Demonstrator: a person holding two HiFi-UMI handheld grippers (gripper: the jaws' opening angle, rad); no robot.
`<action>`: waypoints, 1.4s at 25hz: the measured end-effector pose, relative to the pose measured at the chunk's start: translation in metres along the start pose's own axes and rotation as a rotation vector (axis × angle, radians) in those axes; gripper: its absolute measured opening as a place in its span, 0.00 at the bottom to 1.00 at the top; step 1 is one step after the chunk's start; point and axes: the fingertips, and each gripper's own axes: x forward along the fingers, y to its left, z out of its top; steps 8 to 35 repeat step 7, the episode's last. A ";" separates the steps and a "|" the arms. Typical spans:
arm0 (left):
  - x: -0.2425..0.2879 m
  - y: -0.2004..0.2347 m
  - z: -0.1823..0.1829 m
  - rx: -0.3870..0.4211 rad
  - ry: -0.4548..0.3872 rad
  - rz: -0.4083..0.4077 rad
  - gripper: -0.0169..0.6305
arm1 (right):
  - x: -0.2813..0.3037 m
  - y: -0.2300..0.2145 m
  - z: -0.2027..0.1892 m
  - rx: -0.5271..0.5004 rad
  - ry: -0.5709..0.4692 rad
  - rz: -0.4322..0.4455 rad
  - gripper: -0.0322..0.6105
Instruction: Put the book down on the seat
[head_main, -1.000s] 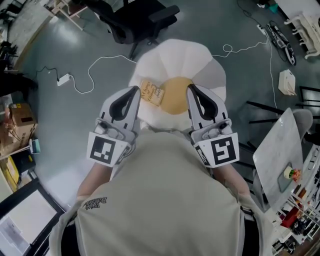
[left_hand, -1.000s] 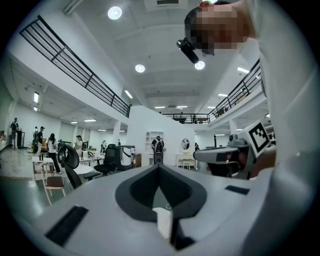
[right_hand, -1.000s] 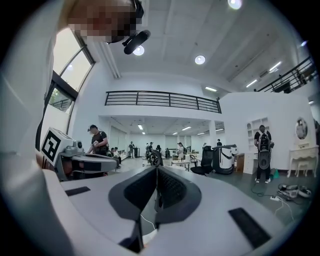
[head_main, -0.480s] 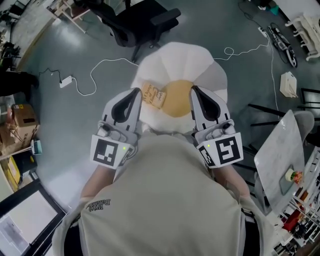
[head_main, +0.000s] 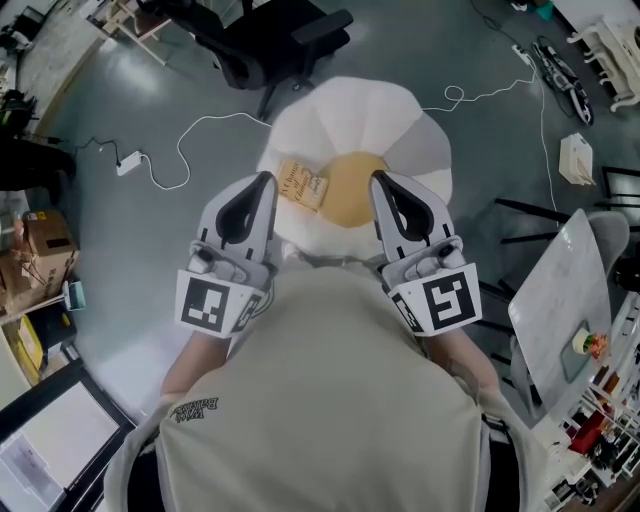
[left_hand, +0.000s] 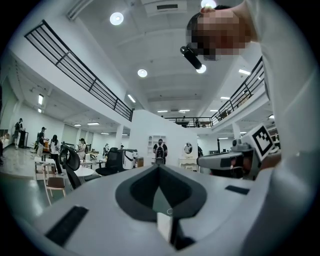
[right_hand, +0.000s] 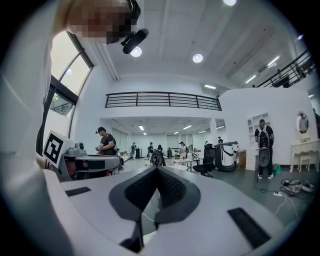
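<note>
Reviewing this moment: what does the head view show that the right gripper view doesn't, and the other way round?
Head view only: the book lying on the flower-shaped seat, with both grippers held back from it. Right gripper view only: the balcony railing, a ceiling light and people standing across the hall. Both: the right gripper, shut with nothing in it, and the left gripper beside it.

floor: black office chair (head_main: 270, 40) | white power adapter (head_main: 126, 160) | cardboard box (head_main: 40, 235) | marble tabletop (head_main: 560, 300)
</note>
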 end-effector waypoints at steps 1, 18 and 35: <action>0.001 -0.002 0.000 -0.005 -0.002 0.001 0.04 | -0.002 -0.001 -0.001 0.001 0.001 0.000 0.06; 0.006 -0.006 0.008 -0.047 -0.024 0.003 0.04 | -0.007 -0.007 -0.002 -0.001 0.016 -0.008 0.06; 0.006 -0.006 0.008 -0.047 -0.024 0.003 0.04 | -0.007 -0.007 -0.002 -0.001 0.016 -0.008 0.06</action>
